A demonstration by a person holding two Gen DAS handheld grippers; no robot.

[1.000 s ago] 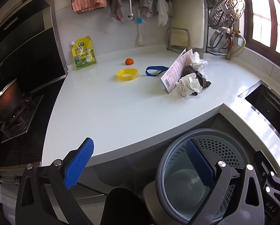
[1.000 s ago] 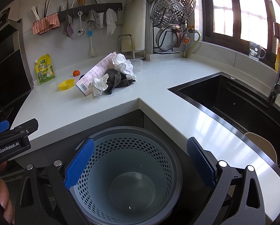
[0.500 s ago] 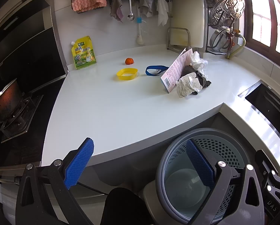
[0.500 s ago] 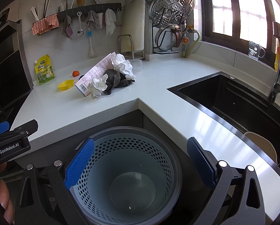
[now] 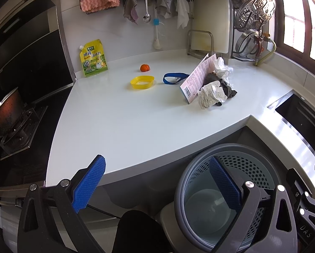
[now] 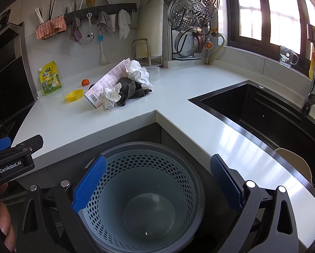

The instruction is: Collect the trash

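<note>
Trash sits in a heap (image 6: 123,88) well ahead of both my tongs, on the white counter (image 5: 136,113) back toward the wall: a pink printed slip, crumpled white paper and a dark cloth, all touching. My right tongs (image 6: 155,181) hang with their blue pads wide apart and nothing between them, directly over the perforated grey bin (image 6: 144,191), which stands below the inner corner of the counter edge. My left tongs (image 5: 157,185) are also spread and hold nothing; one pad lies over the counter's front edge, the other over the bin's (image 5: 231,200) rim. Both point forward and slightly down across the counter.

Between the counter's front edge and the heap lies a broad bare stretch of white surface. Left of the heap are a blue strap loop (image 5: 174,78), a yellow ring (image 5: 142,82) and a small orange fruit (image 5: 144,67), each apart from the others. A yellow pouch (image 5: 93,58) leans on the wall beside the black stove panel. To the right, the counter drops into the dark sink (image 6: 273,109).
</note>
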